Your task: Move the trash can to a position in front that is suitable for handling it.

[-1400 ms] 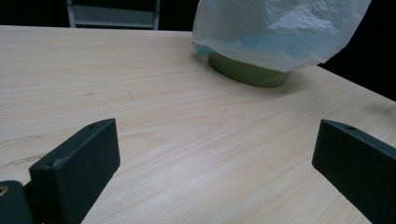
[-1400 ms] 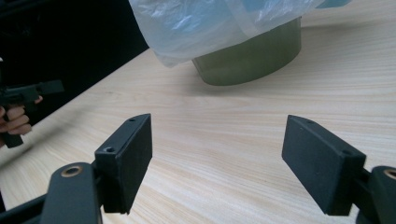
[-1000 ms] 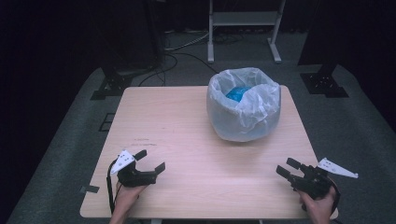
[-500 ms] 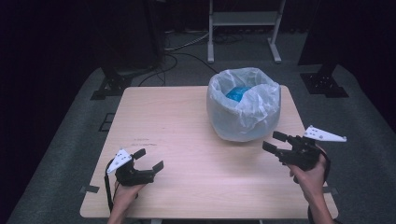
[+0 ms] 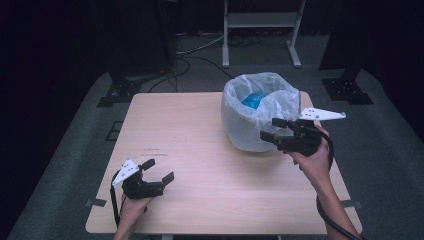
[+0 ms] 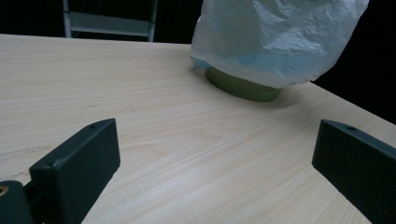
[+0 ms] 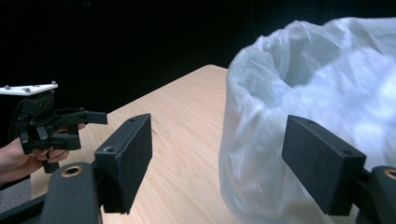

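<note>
Bin [image 5: 260, 112] lined with white bag [image 5: 240, 125], upright on table [image 5: 190, 130], toward far right part of top. Something blue [image 5: 252, 100] inside bin, low in bag; too small to identify. Right gripper [image 5: 274, 128] raised just beside bin's near-right flank, jaws apart, nothing between them, pointing left across bag's front. From right gripper view: bag [image 7: 317, 116] dead ahead and slightly right of jaw gap, rim about level with jaws, right jaw overlapping bag wall; contact cannot be told. Left gripper [image 5: 159, 170] well apart from bin, low over near-left table, jaws apart, empty. From left gripper view: bin base [image 6: 243, 86] olive, showing under bag hem [image 6: 280, 42], ahead and to right of gap, bare table [image 6: 140, 116] between. Also in right gripper view, left gripper [image 7: 70, 122] far off to left. Bin round, no long axis; its opening faces up. Judged: right hand by far nearer; bag wall or rim likely target, reached by short push forward toward bin. Thin film likely to crumple and slip if pinched shallow.
</note>
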Action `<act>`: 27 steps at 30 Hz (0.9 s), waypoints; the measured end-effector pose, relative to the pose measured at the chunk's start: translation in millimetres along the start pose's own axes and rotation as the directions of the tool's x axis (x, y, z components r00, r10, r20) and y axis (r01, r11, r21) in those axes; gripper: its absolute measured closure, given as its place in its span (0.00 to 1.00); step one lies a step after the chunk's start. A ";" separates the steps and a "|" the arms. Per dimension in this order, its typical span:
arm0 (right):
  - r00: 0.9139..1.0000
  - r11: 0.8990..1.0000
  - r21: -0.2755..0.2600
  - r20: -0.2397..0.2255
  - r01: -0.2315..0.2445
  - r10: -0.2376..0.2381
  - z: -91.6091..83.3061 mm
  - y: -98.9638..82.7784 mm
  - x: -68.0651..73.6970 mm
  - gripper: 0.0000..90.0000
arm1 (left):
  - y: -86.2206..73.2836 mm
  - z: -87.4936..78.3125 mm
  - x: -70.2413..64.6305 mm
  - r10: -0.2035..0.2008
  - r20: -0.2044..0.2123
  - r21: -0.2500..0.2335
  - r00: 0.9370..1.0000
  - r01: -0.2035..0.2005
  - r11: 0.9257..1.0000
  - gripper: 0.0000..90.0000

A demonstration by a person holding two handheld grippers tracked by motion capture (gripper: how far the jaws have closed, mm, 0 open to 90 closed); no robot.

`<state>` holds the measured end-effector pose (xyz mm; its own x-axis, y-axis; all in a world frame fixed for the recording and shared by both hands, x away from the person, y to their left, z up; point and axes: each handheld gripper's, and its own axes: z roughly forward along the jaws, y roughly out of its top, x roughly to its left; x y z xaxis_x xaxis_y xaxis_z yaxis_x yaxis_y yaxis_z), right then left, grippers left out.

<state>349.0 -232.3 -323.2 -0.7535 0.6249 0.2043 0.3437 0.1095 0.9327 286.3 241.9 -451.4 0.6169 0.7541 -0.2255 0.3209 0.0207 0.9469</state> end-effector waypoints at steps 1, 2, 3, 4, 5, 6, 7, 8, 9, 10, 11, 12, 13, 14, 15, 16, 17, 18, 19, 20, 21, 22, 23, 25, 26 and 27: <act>1.000 1.000 0.009 -0.003 0.005 -0.005 4.5 2.8 -0.1 0.26 | 0.0 0.0 0.0 0.001 0.000 0.000 1.000 -0.001 1.000 0.00; 1.000 1.000 0.019 -0.002 0.010 -0.010 9.4 5.3 0.4 0.26 | 0.1 0.1 0.0 0.001 0.001 0.001 1.000 -0.001 1.000 0.00; 1.000 0.999 0.031 -0.001 0.021 -0.021 14.4 7.8 0.7 0.26 | 0.2 0.1 0.0 0.001 0.001 0.001 1.000 -0.001 1.000 0.00; 1.000 0.999 0.040 -0.004 0.027 -0.027 19.4 10.3 1.0 0.26 | 0.3 0.1 0.2 0.004 0.001 0.000 1.000 -0.004 1.000 0.00; 1.000 0.998 0.047 -0.007 0.030 -0.030 24.5 12.7 1.2 0.26 | 0.3 0.1 0.2 0.004 0.001 -0.002 1.000 -0.004 1.000 0.00; 0.999 0.998 0.056 -0.009 0.032 -0.032 29.2 15.2 1.0 0.26 | 0.3 0.1 0.4 0.003 0.001 -0.003 1.000 -0.003 1.000 0.00; 0.999 0.997 0.065 -0.012 0.035 -0.034 33.8 17.7 0.3 0.26 | 0.3 0.0 0.6 0.001 0.001 -0.004 1.000 -0.001 1.000 0.00; 0.999 0.997 0.071 -0.013 0.034 -0.033 38.1 19.9 -0.3 0.26 | 0.3 0.0 0.8 0.000 0.000 -0.005 1.000 0.000 1.000 0.00; 0.999 0.996 0.078 -0.015 0.033 -0.032 42.0 22.0 -1.1 0.26 | 0.4 -0.3 1.2 0.002 0.001 -0.003 1.000 -0.002 1.000 0.00; 0.999 0.996 0.085 -0.018 0.033 -0.032 45.5 23.8 -1.9 0.26 | 0.5 -0.5 1.6 0.002 0.001 -0.004 1.000 -0.002 1.000 0.00; 0.999 0.995 0.093 -0.019 0.031 -0.029 49.0 25.4 -2.7 0.26 | 0.6 -0.6 1.9 0.003 0.000 -0.005 1.000 -0.003 1.000 0.00; 0.999 0.994 0.103 -0.017 0.031 -0.029 52.3 26.7 -3.5 0.27 | 0.7 -0.8 2.3 0.002 -0.001 -0.005 1.000 -0.002 1.000 0.00; 0.999 0.993 0.114 -0.013 0.034 -0.032 55.8 28.1 -4.3 0.28 | 0.7 -0.6 2.3 -0.006 -0.002 -0.012 1.000 0.006 1.000 0.00; 0.999 0.992 0.123 -0.013 0.034 -0.033 58.3 29.1 -5.2 0.29 | 0.7 -0.8 2.6 -0.006 -0.002 -0.013 1.000 0.006 1.000 0.00; 0.999 0.991 0.129 -0.015 0.031 -0.029 60.1 29.5 -6.1 0.30 | 0.9 -1.1 2.7 -0.007 -0.003 -0.014 1.000 0.007 1.000 0.00; 1.000 0.990 0.135 -0.017 0.026 -0.024 62.3 30.0 -7.5 0.31 | 1.0 -1.2 3.1 -0.007 -0.003 -0.015 1.000 0.007 1.000 0.00; 1.000 0.989 0.145 -0.013 0.025 -0.023 64.0 30.4 -8.6 0.32 | 1.1 -1.5 3.5 -0.006 -0.003 -0.015 1.000 0.006 1.000 0.00; 1.000 0.989 0.150 -0.008 0.022 -0.021 65.5 30.5 -9.8 0.34 | 1.2 -1.7 3.9 -0.005 -0.004 -0.015 1.000 0.005 1.000 0.00; 1.000 0.988 0.156 -0.004 0.021 -0.021 66.7 30.4 -11.1 0.36 | 1.3 -1.8 4.2 -0.006 -0.005 -0.016 1.000 0.006 1.000 0.00; 1.000 0.986 0.163 0.002 0.019 -0.020 67.7 30.4 -12.2 0.38 | 1.3 -1.9 4.4 -0.007 -0.005 -0.016 1.000 0.007 1.000 0.00; 1.000 0.985 0.171 0.009 0.017 -0.019 68.8 30.1 -12.7 0.39 | 1.4 -2.1 4.7 -0.008 -0.006 -0.016 1.000 0.008 1.000 0.00; 0.999 0.984 0.175 0.023 0.024 -0.029 69.8 29.8 -13.0 0.39 | 1.4 -2.2 4.9 -0.009 -0.006 -0.016 1.000 0.009 1.000 0.00; 0.998 0.983 0.183 0.045 0.030 -0.038 70.9 29.4 -12.7 0.42 | 1.5 -2.3 5.0 -0.009 -0.007 -0.017 1.000 0.009 1.000 0.00; 0.998 0.980 0.198 0.049 0.032 -0.042 73.0 28.8 -12.4 0.46 | 1.4 -2.2 5.3 -0.010 -0.008 -0.017 1.000 0.010 1.000 0.00; 0.998 0.978 0.207 0.051 0.032 -0.044 74.2 28.6 -12.2 0.48 | 1.3 -2.1 5.3 -0.011 -0.008 -0.017 1.000 0.011 1.000 0.00; 0.998 0.976 0.215 0.050 0.030 -0.042 75.6 28.3 -12.3 0.51 | 1.4 -2.0 5.2 -0.012 -0.008 -0.017 1.000 0.012 1.000 0.00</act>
<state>410.4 -178.4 -321.8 -0.7381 0.6578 0.1501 0.4337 0.2922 0.8524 288.5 247.2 -450.9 0.6074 0.7589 -0.2350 0.3159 0.0407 0.9479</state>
